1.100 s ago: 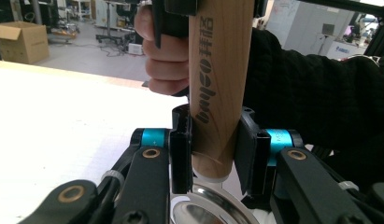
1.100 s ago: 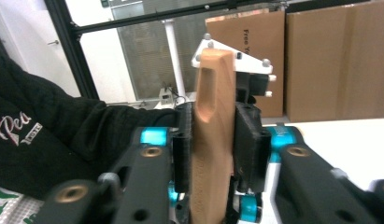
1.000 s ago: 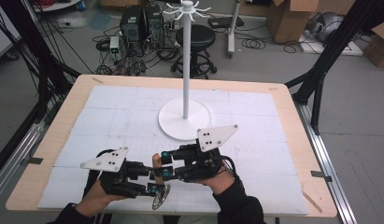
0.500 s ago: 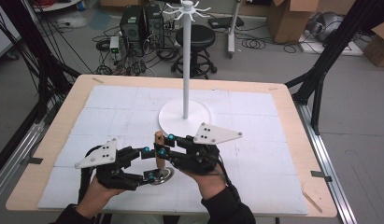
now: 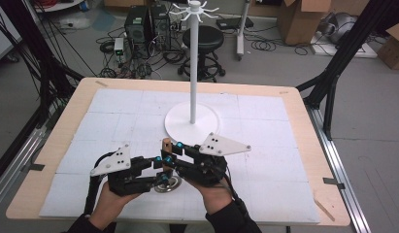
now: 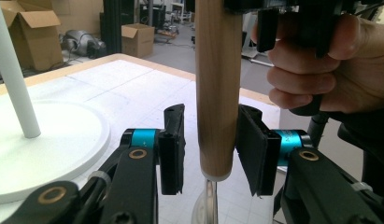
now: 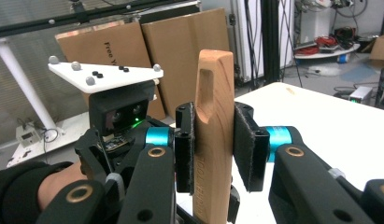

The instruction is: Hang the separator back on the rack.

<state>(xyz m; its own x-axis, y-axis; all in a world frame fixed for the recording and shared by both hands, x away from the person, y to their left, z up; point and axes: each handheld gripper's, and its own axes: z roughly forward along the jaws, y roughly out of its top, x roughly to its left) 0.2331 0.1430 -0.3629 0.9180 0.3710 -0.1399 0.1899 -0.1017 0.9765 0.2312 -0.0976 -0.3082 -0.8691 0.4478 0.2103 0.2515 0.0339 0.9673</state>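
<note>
A white-topped table [image 5: 114, 104] is filling the centre of the high view, a white hook stand [image 5: 192, 116] rising mid-frame. Low and centre, the right gripper [image 7: 213, 149] is clamping the strainer's upright wooden handle [image 7: 213, 140]; the left gripper [image 6: 209, 149] is bracketing its lower end, jaws not quite closed

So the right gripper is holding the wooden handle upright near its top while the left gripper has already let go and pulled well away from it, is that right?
Not quite. The right gripper does clamp the wooden handle upright near its top, but the left gripper has not pulled away: the left gripper view shows its jaws set around the handle's lower end, one pad touching it.
</note>
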